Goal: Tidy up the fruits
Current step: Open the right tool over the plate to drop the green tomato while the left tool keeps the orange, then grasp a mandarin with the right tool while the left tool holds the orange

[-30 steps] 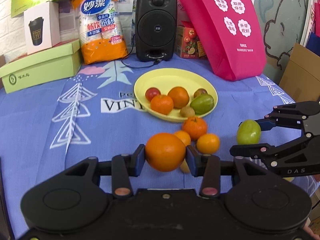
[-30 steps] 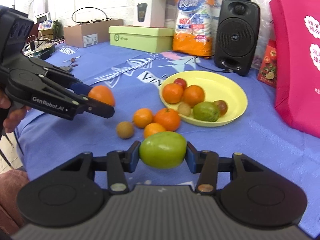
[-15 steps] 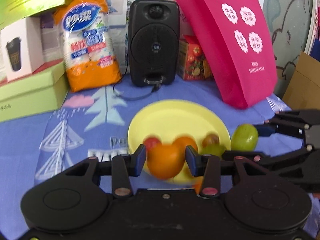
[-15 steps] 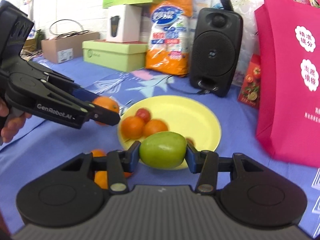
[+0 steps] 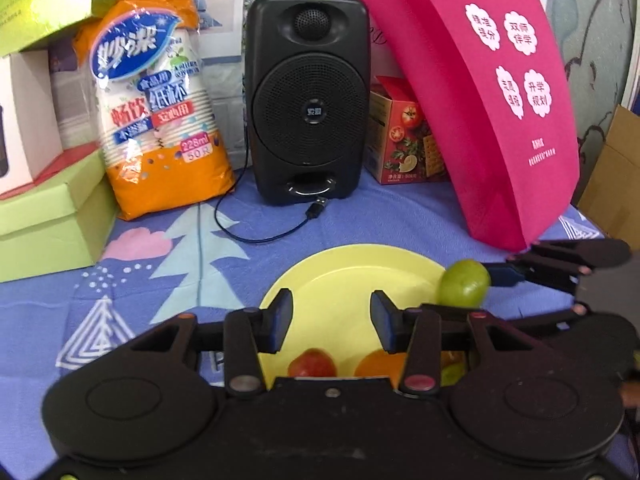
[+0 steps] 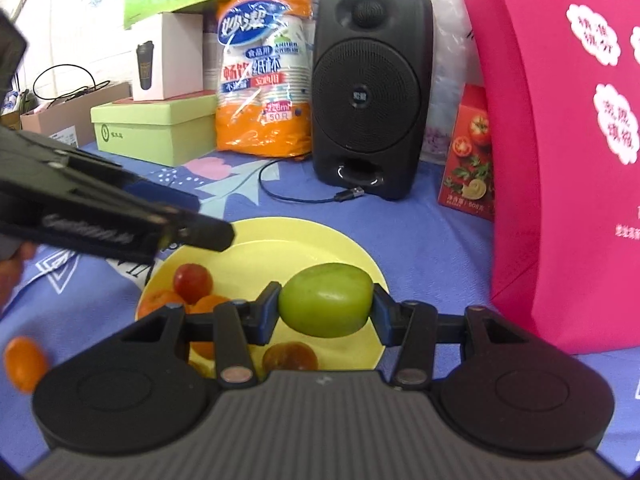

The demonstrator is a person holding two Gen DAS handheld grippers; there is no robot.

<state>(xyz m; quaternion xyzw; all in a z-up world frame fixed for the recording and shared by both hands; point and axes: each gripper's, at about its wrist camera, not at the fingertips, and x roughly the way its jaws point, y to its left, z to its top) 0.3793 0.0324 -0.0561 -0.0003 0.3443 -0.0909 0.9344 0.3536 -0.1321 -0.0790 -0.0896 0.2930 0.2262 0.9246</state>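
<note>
Jaws of the left gripper (image 5: 331, 322) stand apart, empty, above the plate (image 5: 360, 268). Only the right view shows an orange (image 6: 25, 364) off-plate. Right gripper (image 6: 326, 312) clamps the green fruit (image 6: 326, 300) between its jaws.

Table (image 5: 360, 216) draped in blue cloth with white arrow, tree and pink cloud prints; along far edge: black speaker (image 5: 307, 96) with loose cable, orange pack of paper cups (image 5: 160, 112), green boxes (image 6: 156, 128) with white box on top toward far left corner, tomato-print carton (image 5: 408, 140), pink tote bag (image 5: 492, 92) toward far right corner; cardboard box (image 5: 616, 176) beyond right edge; pale wall (image 6: 80, 32) behind left side; bright even light
</note>
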